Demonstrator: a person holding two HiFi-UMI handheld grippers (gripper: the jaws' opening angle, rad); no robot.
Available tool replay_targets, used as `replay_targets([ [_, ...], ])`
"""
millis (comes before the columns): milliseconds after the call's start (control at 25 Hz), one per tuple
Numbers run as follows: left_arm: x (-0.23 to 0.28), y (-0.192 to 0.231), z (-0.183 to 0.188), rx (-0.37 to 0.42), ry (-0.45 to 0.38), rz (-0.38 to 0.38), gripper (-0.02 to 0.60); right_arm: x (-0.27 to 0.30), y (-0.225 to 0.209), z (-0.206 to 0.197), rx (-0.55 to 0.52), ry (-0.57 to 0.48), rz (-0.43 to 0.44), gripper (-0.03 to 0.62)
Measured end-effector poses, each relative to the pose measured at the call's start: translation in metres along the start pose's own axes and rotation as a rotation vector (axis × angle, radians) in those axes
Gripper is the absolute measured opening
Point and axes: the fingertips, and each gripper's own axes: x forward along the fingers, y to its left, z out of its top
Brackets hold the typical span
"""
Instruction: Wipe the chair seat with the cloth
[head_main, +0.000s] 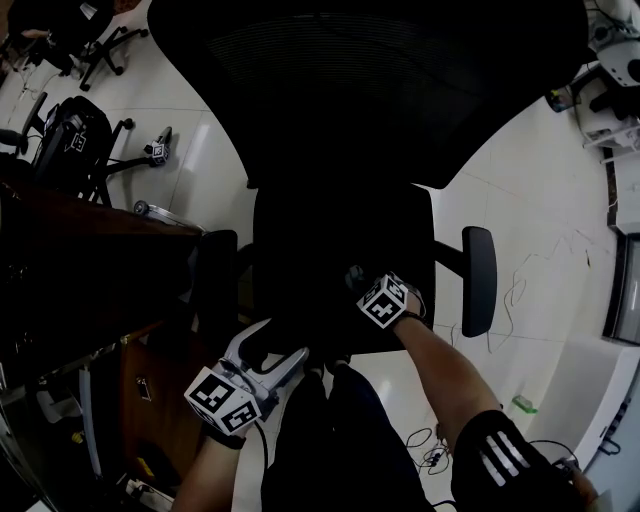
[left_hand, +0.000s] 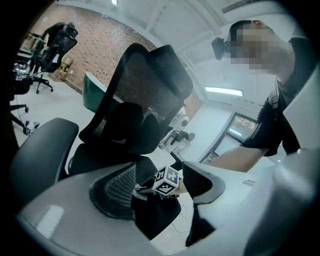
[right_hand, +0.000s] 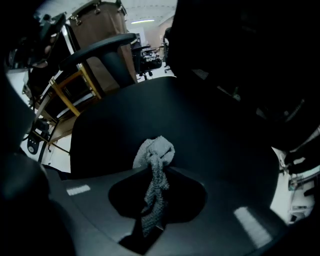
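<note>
The cloth (right_hand: 156, 152) is a small grey knitted rag, bunched into a loose ball at its far end, with a thin twisted tail that runs back and down between the jaws of the right gripper (right_hand: 159, 172); those jaws are clamped on the tail. The bunched end lies against the chair seat (right_hand: 210, 130), toward the seat's front on the person's right side, though the head view is too dark to show the cloth itself. The seat is plain, smooth and black, with a mesh backrest (head_main: 380, 80) rising behind it and a padded armrest (head_main: 478, 280) on either side. The left gripper (head_main: 270, 350) is held low just off the seat's front left corner; its jaws stand apart with nothing gripped, and its own view looks between them at the marker cube (left_hand: 166, 181) of the right gripper. Around the chair is a pale tiled floor (head_main: 520, 230) with thin cables (head_main: 520, 290) trailing on it. A dark brown bench (head_main: 90, 250) stands to the left, more black office chairs (head_main: 70, 130) beyond it, and a brick wall (left_hand: 100, 45) closes the room.
</note>
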Motion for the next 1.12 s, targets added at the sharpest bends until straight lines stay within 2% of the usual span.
replay_targets([
  [160, 0.015, -0.013, -0.006, 0.007, 0.019, -0.033, 0.318, -0.027, -0.036, -0.047, 0.058, 0.038, -0.074, 0.051],
  [280, 0.021, -0.018, -0.011, 0.01, 0.031, -0.046, 0.318, -0.038, -0.052, -0.065, 0.086, 0.055, -0.101, 0.051],
  [360, 0.021, -0.017, -0.015, 0.005, 0.032, -0.046, 0.318, -0.043, -0.056, -0.066, 0.102, 0.051, -0.108, 0.051],
  [480, 0.016, -0.014, -0.011, 0.0, 0.032, -0.029, 0.318, -0.049, -0.045, -0.042, 0.118, -0.018, -0.077, 0.051],
  [600, 0.003, -0.009, -0.002, 0.022, 0.027, 0.005, 0.318, -0.049, -0.009, 0.003, 0.079, -0.092, -0.004, 0.051],
  [880, -0.041, 0.013, 0.009, 0.037, -0.008, 0.087, 0.318, -0.024, 0.129, 0.115, -0.09, -0.191, 0.209, 0.051],
  [1000, -0.056, 0.023, 0.004, 0.028, -0.004, 0.126, 0.318, -0.005, 0.178, 0.136, -0.134, -0.19, 0.273, 0.051],
  [1120, -0.062, 0.03, -0.007, 0.011, 0.007, 0.145, 0.318, 0.013, 0.207, 0.133, -0.183, -0.156, 0.307, 0.051],
])
